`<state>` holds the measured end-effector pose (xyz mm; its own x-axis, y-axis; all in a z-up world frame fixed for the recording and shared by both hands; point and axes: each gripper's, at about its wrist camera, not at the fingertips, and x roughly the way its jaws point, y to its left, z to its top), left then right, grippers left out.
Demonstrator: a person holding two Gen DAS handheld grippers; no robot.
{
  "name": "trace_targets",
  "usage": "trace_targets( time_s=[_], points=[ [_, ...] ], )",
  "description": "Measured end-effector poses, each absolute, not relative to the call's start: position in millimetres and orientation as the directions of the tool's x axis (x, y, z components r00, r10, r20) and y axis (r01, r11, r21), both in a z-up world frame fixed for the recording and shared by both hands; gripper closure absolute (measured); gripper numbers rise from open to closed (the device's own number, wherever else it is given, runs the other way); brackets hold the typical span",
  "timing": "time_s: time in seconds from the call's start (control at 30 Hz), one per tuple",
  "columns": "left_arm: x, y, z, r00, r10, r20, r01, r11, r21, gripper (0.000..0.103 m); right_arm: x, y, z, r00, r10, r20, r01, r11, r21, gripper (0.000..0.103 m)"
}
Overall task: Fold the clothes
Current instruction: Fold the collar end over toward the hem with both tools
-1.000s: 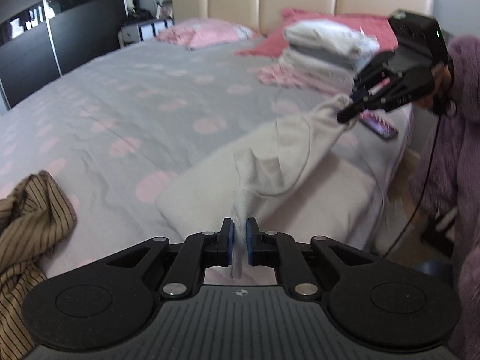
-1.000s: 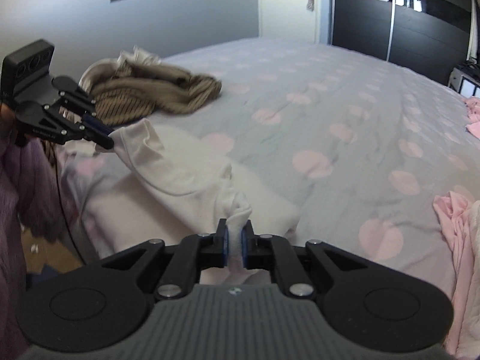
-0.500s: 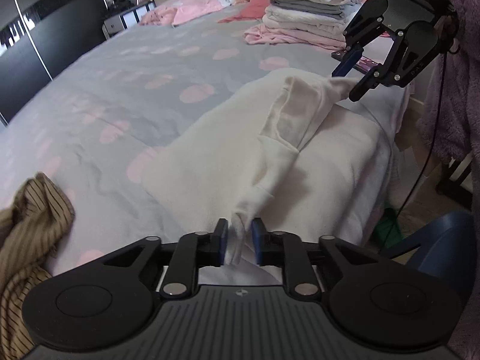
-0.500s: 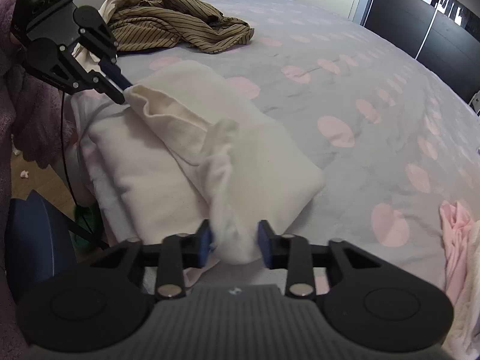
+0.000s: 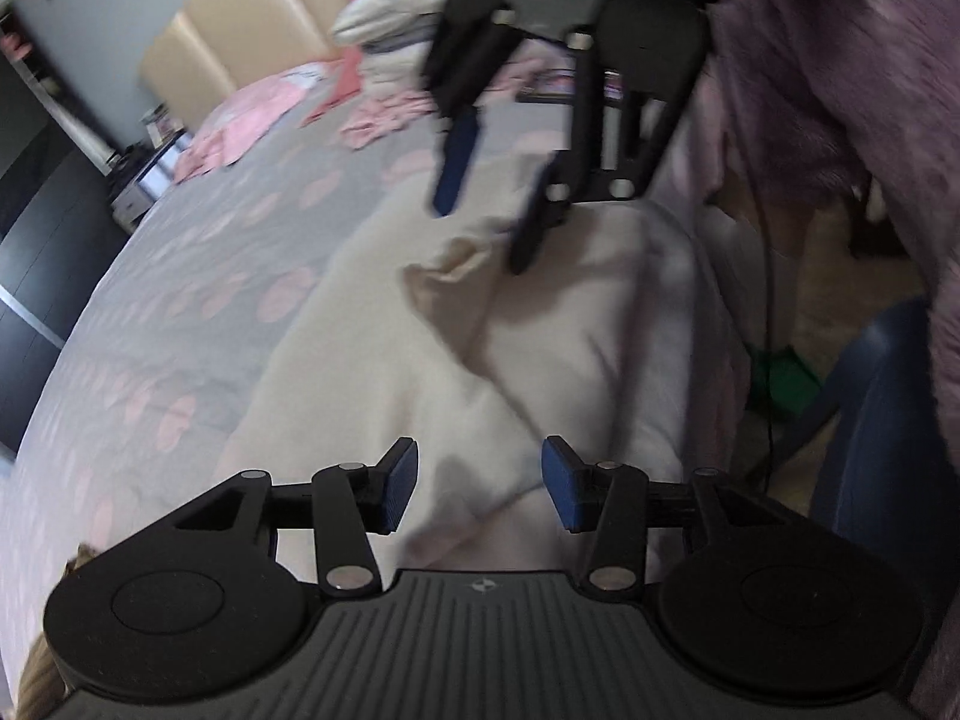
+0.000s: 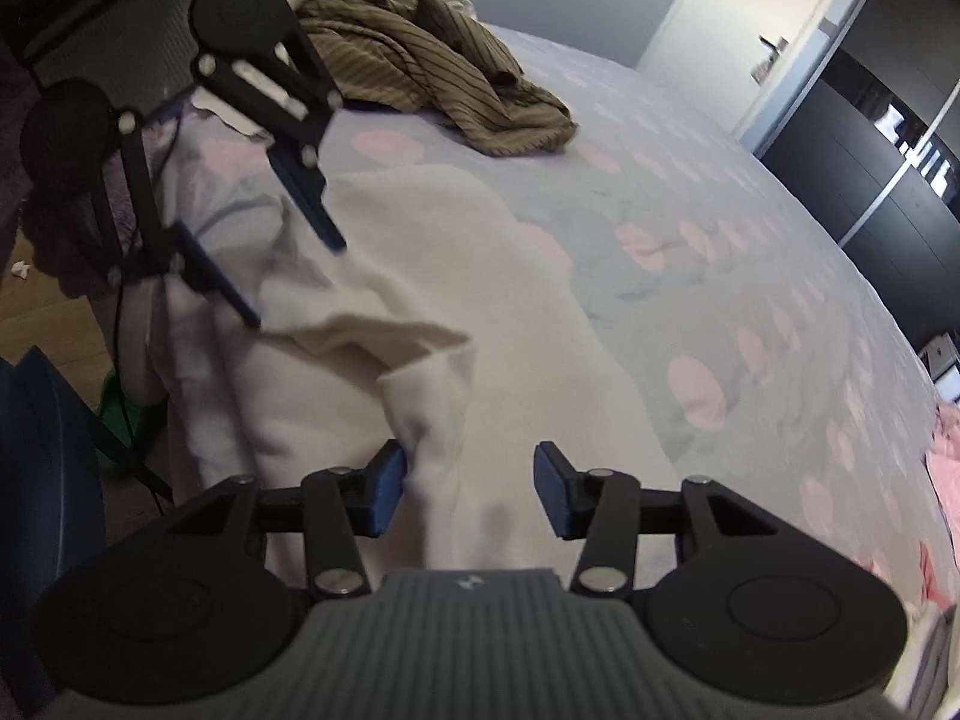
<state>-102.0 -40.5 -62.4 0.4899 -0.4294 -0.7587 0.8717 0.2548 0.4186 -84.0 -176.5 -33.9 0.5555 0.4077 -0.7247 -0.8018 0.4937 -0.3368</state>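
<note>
The cream garment (image 5: 480, 360) is spread near the edge of the bed (image 6: 690, 192), on the grey cover with pink spots, and a narrower folded part — perhaps a sleeve — is laid across its middle, its free end (image 6: 384, 336) slightly curled up. It is placed close to the bed's edge, probably so that it can be reached from the side where the person's purple sleeve (image 5: 840, 60) is seen.

The left hand-held gripper (image 5: 477, 483) is held low over one end of the laid-over part with its jaws spread wide and nothing between them. The right hand-held gripper (image 6: 468, 489) is poised at the other end, equally wide; cloth is brushed by its left pad (image 6: 387, 492), yet nothing is clamped. Each is seen in the other's view, hovering just above the cloth — a pose that fits a fold just set down as well as one about to be picked up.

Farther out, a striped brown heap (image 6: 432, 72) is left at one end of the bed, presumably waiting. At the headboard end a stack of folded clothes (image 5: 396, 18) is kept beside loose pink pieces (image 5: 252, 126), though that part is blurred.
</note>
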Motion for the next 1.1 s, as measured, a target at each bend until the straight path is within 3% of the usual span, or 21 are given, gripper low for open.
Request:
trace_targets(
  time_s=[0.17, 0.27, 0.33, 0.43, 0.7, 0.9, 1.03, 1.1],
  points=[
    [-107.9, -41.2, -72.1, 0.517, -0.416, -0.748, 0.855, 0.217, 0.471, 0.059, -87.8, -169.2, -35.0, 0.559, 0.438, -0.705, -0.81, 0.472, -0.349, 0.056],
    [-110.9, -42.2, -74.6, 0.526, -0.406, -0.747, 0.849, 0.205, 0.487, 0.058, -93.9, -169.7, -37.7, 0.542, 0.436, -0.719, -0.822, 0.451, -0.347, 0.065],
    [-114.0, -43.1, -76.9, 0.534, -0.401, -0.744, 0.843, 0.181, 0.507, 0.058, -98.8, -170.4, -38.4, 0.538, 0.431, -0.724, -0.826, 0.442, -0.351, 0.08],
    [-119.1, -45.7, -78.5, 0.536, -0.396, -0.746, 0.839, 0.146, 0.525, 0.058, -101.6, -174.5, -36.3, 0.541, 0.434, -0.721, -0.816, 0.478, -0.325, 0.086],
    [-105.2, -50.8, -78.3, 0.513, -0.378, -0.771, 0.858, 0.192, 0.477, 0.055, -112.6, -177.7, -47.0, 0.493, 0.403, -0.771, -0.833, 0.473, -0.286, 0.087],
    [-74.2, -52.7, -61.3, 0.416, -0.401, -0.816, 0.885, 0.385, 0.262, 0.074, -115.1, -179.7, -53.7, 0.479, 0.389, -0.787, -0.841, 0.459, -0.285, 0.087],
    [-56.5, -39.8, -42.7, 0.397, -0.446, -0.802, 0.86, 0.485, 0.156, 0.093, -113.8, -183.5, -48.9, 0.483, 0.386, -0.786, -0.834, 0.477, -0.278, 0.087],
    [-51.2, -31.8, -32.3, 0.398, -0.475, -0.785, 0.848, 0.516, 0.118, 0.095, -111.9, -187.0, -44.3, 0.488, 0.39, -0.781, -0.828, 0.491, -0.272, 0.088]
  ],
)
